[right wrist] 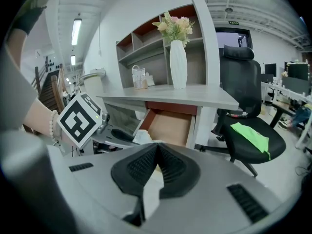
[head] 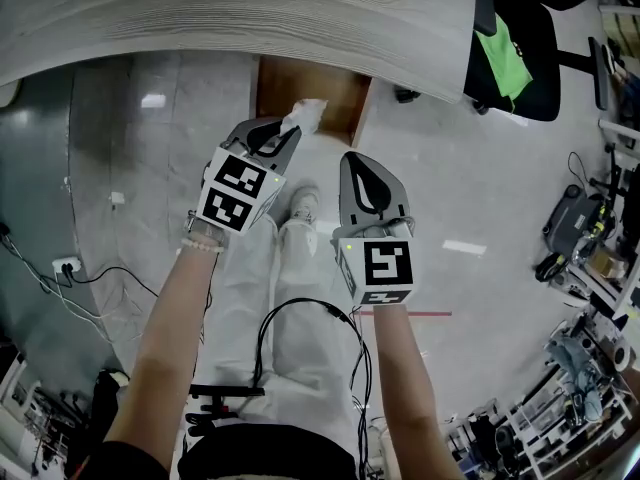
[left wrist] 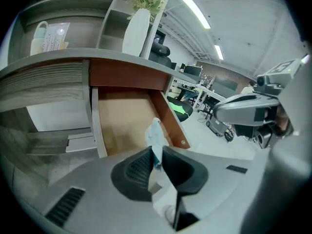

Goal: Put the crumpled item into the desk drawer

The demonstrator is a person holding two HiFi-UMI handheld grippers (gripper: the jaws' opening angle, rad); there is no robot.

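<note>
Two tools: the left tool (left wrist: 157, 152) is clenched on the crumpled item (left wrist: 155, 133); the right tool (right wrist: 157, 149) has its jaws pressed together on nothing
Item's place: in the air, nipped by its lower end, the rest poking up past the left tool's tips, just at the open front of the drawer (left wrist: 122, 118) and not yet inside it
Why held so: a grip on one end likely leaves most of the wad free, so it should drop clear once the jaws part over the drawer
Why the drawer stands out: it is pulled forward from under the desk (head: 250, 13), so its bare bottom is open from above and nothing blocks the way in
Why the right tool waits: it hangs beside the left, a little further from the drawer; I judge it idle, kept out of the path
Item, material: thin, pale, paper-like, creased into an uneven, tapering wad; light and likely to spring back a little
Drawer, material: flat tan board bottom, reddish-brown wooden walls, square corners
Desk, material: grey wood-grain top, smooth, with a long straight edge
Tool pads: dark, ribbed, wedge-shaped
</note>
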